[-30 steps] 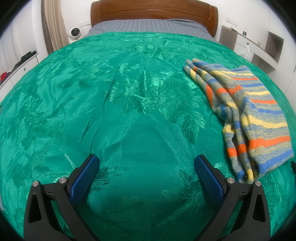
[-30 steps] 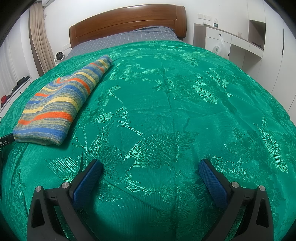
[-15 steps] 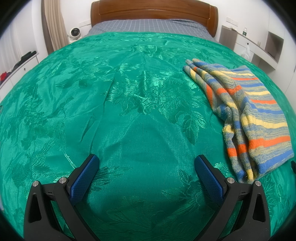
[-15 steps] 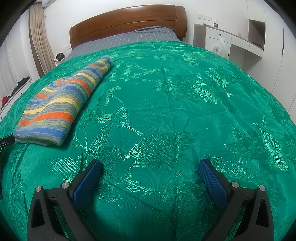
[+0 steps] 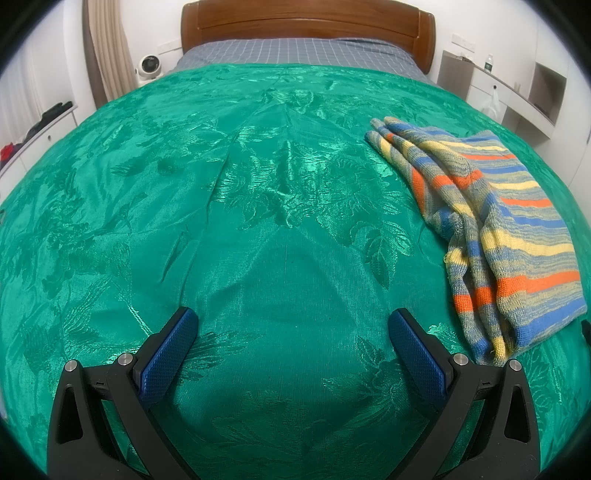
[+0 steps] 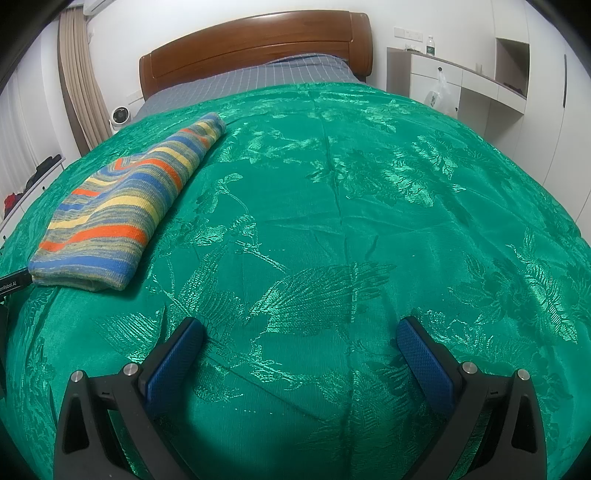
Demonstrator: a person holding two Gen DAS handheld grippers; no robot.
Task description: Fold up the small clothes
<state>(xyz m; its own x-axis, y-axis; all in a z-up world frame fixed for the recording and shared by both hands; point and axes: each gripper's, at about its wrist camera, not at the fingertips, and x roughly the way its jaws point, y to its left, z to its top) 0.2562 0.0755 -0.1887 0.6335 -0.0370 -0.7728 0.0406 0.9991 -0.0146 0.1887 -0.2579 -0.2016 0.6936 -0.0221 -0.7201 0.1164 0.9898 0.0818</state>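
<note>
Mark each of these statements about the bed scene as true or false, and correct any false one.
1. The striped knit garment lies folded on the green bedspread. True.
2. The left tool is clamped on the garment. False: its fingers stand wide apart over bare bedspread, with nothing between them.
3. The right tool is open and holds nothing. True.
4. In the right wrist view, the garment lies to the right of the tool. False: it lies to the left.
5. A wooden headboard stands at the far end of the bed. True.
</note>
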